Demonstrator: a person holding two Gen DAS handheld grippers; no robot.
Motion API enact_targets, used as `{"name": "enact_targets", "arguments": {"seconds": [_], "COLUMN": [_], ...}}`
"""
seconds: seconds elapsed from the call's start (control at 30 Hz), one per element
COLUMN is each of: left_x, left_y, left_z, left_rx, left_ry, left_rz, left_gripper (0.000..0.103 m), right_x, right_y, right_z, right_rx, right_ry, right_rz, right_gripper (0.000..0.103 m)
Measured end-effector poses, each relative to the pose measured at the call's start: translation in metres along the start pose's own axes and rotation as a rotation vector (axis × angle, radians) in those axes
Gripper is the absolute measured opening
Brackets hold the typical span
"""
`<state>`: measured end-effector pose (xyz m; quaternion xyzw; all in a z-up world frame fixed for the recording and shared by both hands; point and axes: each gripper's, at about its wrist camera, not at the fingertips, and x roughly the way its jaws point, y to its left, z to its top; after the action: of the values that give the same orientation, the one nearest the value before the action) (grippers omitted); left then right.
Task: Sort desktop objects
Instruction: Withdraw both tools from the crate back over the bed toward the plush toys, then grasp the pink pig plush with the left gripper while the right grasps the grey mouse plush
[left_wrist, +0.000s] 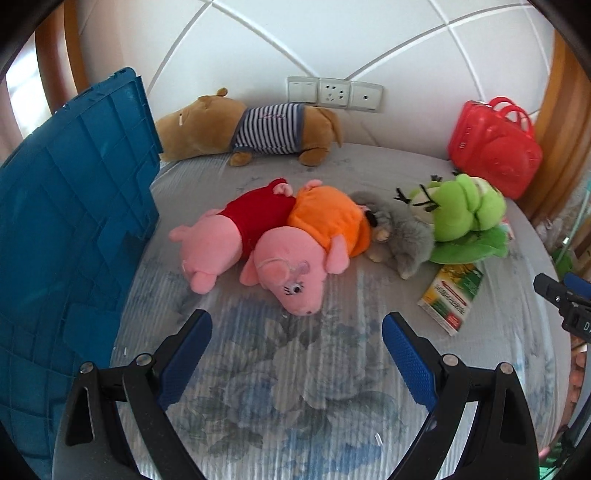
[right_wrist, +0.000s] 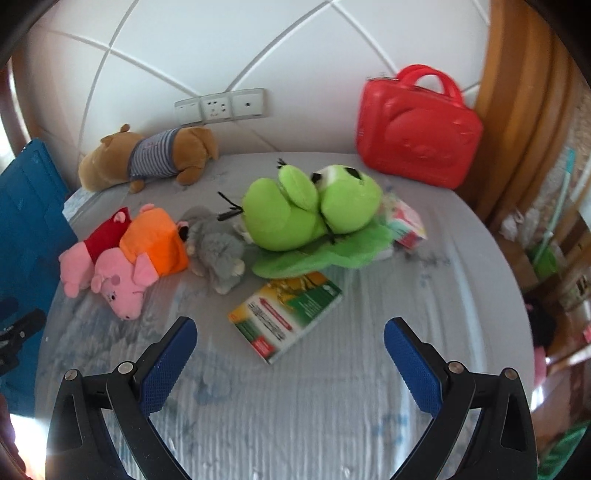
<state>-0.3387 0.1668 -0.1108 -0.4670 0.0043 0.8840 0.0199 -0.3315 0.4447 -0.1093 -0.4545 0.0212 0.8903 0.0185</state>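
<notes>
Two pink plush pigs, one in a red shirt (left_wrist: 255, 218) and one in orange (left_wrist: 295, 258), are laid touching at the middle of the grey floral bed (left_wrist: 295, 387). Beside them a grey plush animal (right_wrist: 218, 254), a green plush frog (right_wrist: 295, 214) and a flat printed box (right_wrist: 288, 314) are seen. Both the left gripper (left_wrist: 297, 332) and right gripper (right_wrist: 290, 338) are held above the bed, jaws wide apart and empty. A blue plastic crate (left_wrist: 74, 221) is stood at the left.
</notes>
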Motion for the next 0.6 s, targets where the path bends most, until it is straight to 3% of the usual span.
{"name": "enact_targets", "arguments": {"seconds": [0.6], "left_x": [0.105], "left_y": [0.009], "left_z": [0.058], "left_rx": [0.031], "left_ry": [0.117], "left_rz": [0.020], "left_gripper": [0.095], "right_x": [0.108], "right_y": [0.095], "right_z": [0.069], "right_rx": [-0.138], "right_ry": [0.104], "right_rz": [0.166], "right_gripper": [0.103]}}
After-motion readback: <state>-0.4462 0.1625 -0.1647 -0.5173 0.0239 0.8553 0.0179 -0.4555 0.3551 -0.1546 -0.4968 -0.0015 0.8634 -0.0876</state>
